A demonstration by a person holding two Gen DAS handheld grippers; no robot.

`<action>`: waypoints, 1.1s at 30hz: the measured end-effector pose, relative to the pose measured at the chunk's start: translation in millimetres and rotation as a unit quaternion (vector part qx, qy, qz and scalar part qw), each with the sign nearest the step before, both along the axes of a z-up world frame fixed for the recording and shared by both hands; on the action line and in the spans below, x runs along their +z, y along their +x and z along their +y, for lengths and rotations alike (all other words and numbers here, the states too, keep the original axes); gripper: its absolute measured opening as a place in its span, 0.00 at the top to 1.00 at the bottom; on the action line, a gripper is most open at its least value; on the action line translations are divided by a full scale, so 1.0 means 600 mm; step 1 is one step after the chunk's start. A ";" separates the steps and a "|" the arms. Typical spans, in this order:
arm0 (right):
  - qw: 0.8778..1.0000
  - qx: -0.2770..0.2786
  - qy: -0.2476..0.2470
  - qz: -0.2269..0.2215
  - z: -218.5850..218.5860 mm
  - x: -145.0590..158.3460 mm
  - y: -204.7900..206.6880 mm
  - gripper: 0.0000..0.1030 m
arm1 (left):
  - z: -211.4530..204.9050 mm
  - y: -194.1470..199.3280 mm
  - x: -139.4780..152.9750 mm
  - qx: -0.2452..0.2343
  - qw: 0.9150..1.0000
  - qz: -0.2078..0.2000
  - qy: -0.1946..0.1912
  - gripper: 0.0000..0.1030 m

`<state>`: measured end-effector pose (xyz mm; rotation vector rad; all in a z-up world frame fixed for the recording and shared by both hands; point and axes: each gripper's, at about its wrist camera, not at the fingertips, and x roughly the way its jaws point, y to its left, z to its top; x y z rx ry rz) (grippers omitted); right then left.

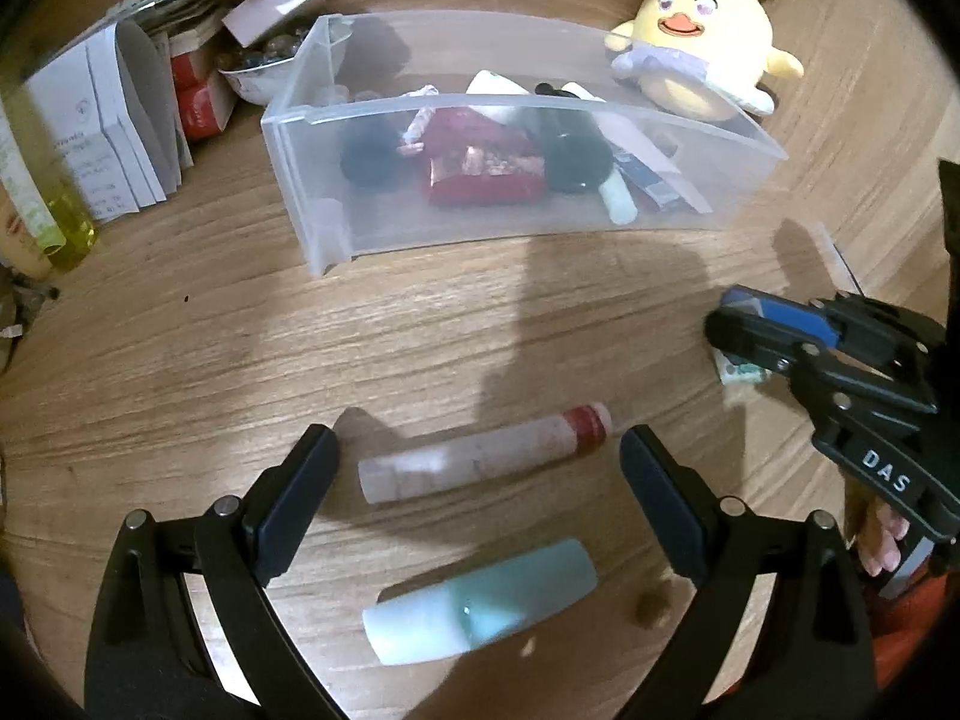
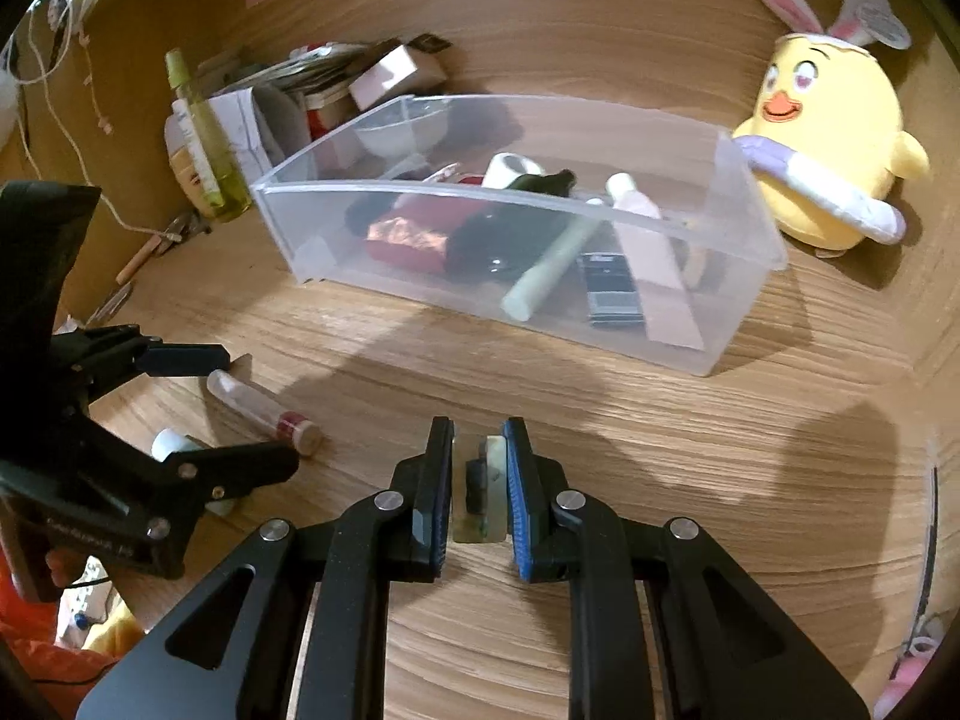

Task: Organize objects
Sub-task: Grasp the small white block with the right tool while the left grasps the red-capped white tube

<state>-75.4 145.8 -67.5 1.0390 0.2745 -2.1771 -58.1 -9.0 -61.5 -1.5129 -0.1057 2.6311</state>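
Pale green flat packet (image 2: 487, 489) clamped in right tongs (image 2: 478, 480); lift clear over clear plastic bin (image 2: 744, 276) wall. Left tongs (image 1: 480, 501) wide around red-capped translucent tube (image 1: 486, 461).

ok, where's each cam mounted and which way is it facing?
Left wrist: on the left claw, facing down at the table, red-capped tube between its open fingers; right claw at right.
Right wrist: on the right claw, shut on a small flat item, facing the clear bin.
Shared: bin, tube, plush chick.
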 end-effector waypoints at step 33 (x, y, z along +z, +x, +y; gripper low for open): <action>0.999 -0.012 -0.025 0.017 0.028 0.028 -0.008 0.86 | -0.005 -0.003 0.106 0.034 0.992 0.123 0.009 0.19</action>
